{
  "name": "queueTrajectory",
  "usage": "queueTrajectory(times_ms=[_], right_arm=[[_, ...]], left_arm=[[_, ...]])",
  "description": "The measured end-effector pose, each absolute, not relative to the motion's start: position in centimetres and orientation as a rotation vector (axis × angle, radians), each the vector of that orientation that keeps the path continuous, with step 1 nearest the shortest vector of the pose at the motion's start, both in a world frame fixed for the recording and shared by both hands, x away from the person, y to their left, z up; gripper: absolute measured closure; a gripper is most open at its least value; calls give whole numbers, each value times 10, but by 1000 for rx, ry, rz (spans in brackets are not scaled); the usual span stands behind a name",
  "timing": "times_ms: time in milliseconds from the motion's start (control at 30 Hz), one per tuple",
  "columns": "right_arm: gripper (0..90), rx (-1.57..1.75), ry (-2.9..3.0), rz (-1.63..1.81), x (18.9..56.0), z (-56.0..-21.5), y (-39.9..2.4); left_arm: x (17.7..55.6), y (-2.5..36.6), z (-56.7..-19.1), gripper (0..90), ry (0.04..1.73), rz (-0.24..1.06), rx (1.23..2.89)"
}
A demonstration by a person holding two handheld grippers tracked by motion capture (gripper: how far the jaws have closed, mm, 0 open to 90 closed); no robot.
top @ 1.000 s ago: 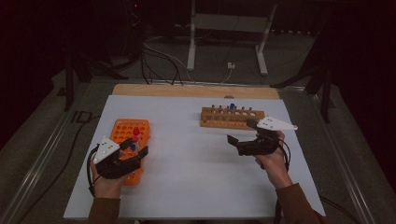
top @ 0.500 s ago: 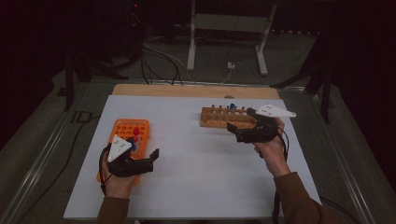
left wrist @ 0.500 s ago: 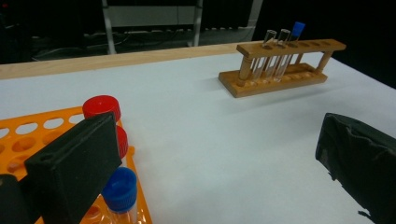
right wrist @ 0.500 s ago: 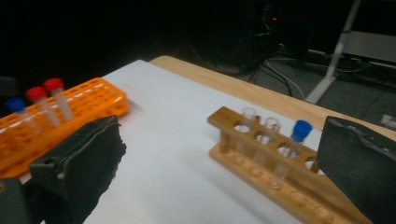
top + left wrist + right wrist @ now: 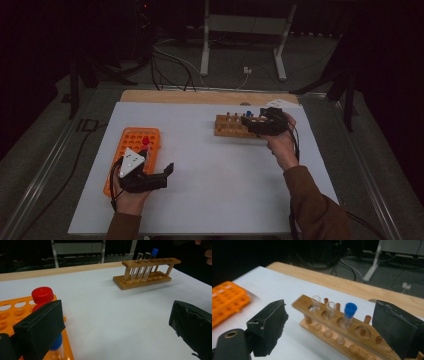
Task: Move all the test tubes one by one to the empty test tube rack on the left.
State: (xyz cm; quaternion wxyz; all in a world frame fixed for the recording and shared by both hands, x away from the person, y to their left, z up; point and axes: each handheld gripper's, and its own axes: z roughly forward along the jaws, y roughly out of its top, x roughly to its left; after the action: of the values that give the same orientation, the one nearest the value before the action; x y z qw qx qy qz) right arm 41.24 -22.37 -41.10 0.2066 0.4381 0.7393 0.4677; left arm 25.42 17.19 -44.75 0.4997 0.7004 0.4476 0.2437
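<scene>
The left gripper (image 5: pixel 167 170) hangs low over the white table (image 5: pixel 210 190), just right of the orange rack (image 5: pixel 127 142). Its jaws stand wide apart with only bare table between them. In the left gripper view a red-capped tube (image 5: pixel 42 295) stands in the orange rack right behind the left jaw, and a blue-capped one (image 5: pixel 56 345) sits lower in the same rack, half hidden by that jaw.

The right gripper (image 5: pixel 248 121) is at the far right of the table, over the right end of the wooden rack (image 5: pixel 227 127). In the right gripper view its jaws flank that rack (image 5: pixel 332 322) and are apart from it on both sides; they have just been closing somewhat, yet a wide gap remains and neither pad presses on anything. Between them stands a blue-capped tube (image 5: pixel 348 315) upright in a hole of the wooden rack, with two open glass tubes (image 5: pixel 322 306) in the holes beside it (the frame is a little blurred, so whether the tubes hold any liquid cannot be told).

The two racks lie well apart, the orange one near left, the wooden one far right.
</scene>
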Motion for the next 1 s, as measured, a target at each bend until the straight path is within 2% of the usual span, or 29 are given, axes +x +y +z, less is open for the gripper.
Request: queueTrajectory(times_ms=[100, 167, 233, 333, 733, 1000], right_arm=[[222, 1251, 2048, 1270, 422, -415, -223], [366, 1260, 2034, 1245, 427, -418, -223], [460, 1269, 2025, 1216, 432, -424, -224], [543, 1294, 2018, 1208, 439, -432, -225], [736, 1303, 2037, 1156, 453, -451, -215], [756, 1269, 2046, 1131, 451, -454, -206]], left_arm=[[252, 173, -444, 5, 1067, 591, 1675], [251, 173, -442, 5, 1056, 591, 1669], [250, 172, -442, 6, 1049, 590, 1664], [250, 170, -442, 6, 1040, 584, 1668], [248, 165, -444, 6, 1018, 568, 1678], [248, 163, -445, 6, 1014, 562, 1686]])
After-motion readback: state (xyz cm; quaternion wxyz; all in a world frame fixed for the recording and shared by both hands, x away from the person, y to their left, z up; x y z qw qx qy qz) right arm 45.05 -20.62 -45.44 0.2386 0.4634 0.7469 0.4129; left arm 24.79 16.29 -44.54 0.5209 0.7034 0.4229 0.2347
